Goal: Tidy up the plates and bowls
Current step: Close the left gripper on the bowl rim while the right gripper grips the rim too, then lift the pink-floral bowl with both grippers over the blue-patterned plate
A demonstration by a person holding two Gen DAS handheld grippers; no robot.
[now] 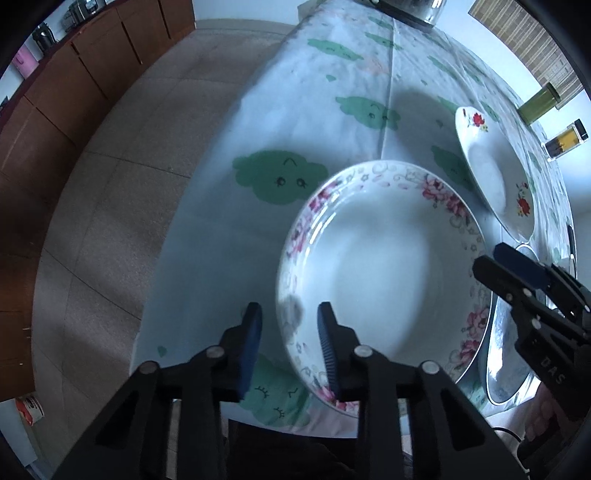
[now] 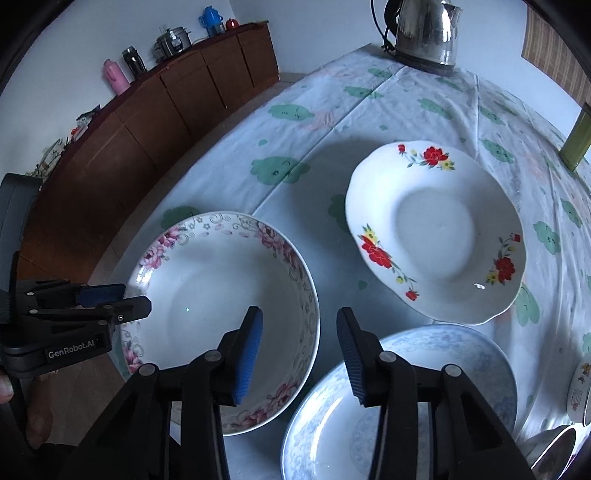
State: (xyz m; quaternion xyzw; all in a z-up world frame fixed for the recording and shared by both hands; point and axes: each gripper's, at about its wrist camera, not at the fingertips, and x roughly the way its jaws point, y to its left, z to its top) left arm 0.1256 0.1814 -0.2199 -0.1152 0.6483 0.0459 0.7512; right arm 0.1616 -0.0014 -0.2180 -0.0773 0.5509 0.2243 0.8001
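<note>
A deep plate with a pink flower rim (image 1: 376,266) lies on the tablecloth near the table's front edge. My left gripper (image 1: 290,332) points down over its left rim, one finger outside and one inside, with a gap at the pads. My right gripper (image 2: 301,339) straddles the right rim of this pink-flower plate (image 2: 221,302), jaws partly apart and not touching it. Each gripper also shows in the other's view, the right gripper (image 1: 487,262) and the left gripper (image 2: 133,297). A red-flower plate (image 2: 436,229) lies farther back. A blue-patterned plate (image 2: 406,387) lies close at the right.
A steel kettle (image 2: 424,33) stands at the far end of the cloud-print tablecloth (image 2: 332,110). A green jar (image 1: 539,103) and a spice jar (image 1: 565,142) stand at the right. A metal bowl (image 2: 554,454) is at the near right. The table drops off at the left, toward a wooden cabinet (image 2: 147,122).
</note>
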